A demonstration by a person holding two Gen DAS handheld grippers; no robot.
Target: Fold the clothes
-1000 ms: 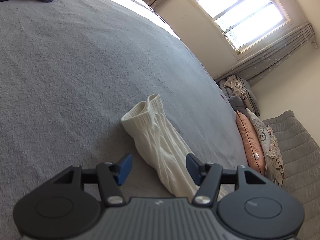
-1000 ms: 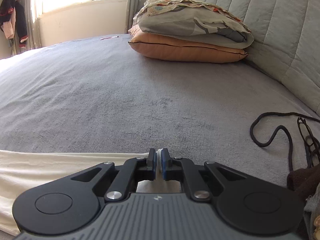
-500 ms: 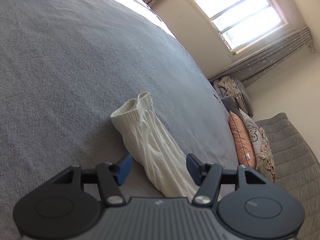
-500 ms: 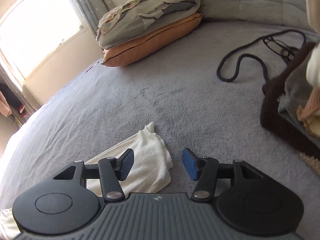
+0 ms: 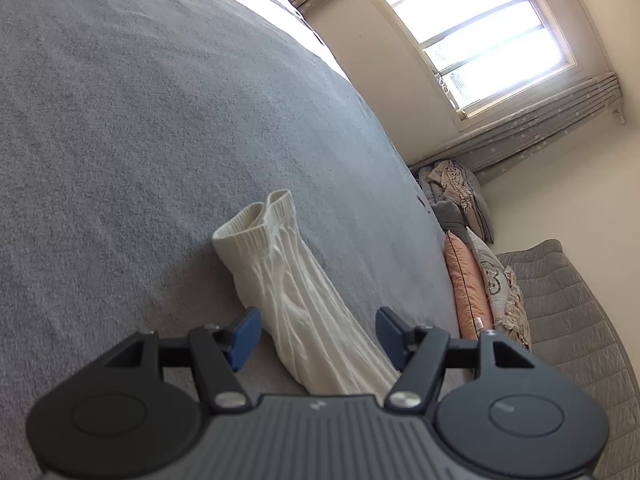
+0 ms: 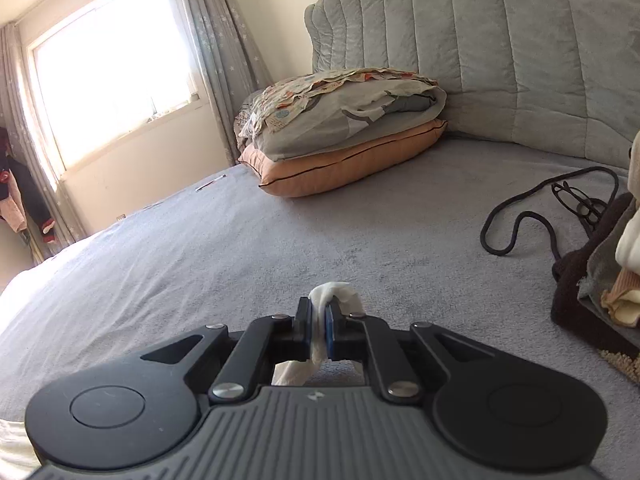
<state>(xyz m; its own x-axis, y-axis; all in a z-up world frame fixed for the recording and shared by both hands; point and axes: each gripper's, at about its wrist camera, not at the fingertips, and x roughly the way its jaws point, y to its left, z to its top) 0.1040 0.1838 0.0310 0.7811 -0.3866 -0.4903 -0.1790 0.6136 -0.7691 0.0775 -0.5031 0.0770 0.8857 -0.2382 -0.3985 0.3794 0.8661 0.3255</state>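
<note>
Cream cable-knit garment (image 5: 296, 300), long and narrow with ribbed cuffs, lying flat on the grey fleecy bedspread (image 5: 140, 140). Straddled by the left gripper (image 5: 316, 336), jaws just widened, pads clear of the knit. Right gripper (image 6: 319, 326) just clamped on a bunched white corner (image 6: 334, 294), raised off the bedspread.

The left gripper (image 5: 316, 334) is held tilted downward, its jaws set wide apart and just widened further; a white garment (image 5: 296, 300) lies between the blue pads (image 5: 244, 336), which are not pressed on it. The right gripper (image 6: 319, 330) is pointed gently downward, its jaws just closed, and a fold of white cloth (image 6: 334, 294) is pinched between them.
</note>
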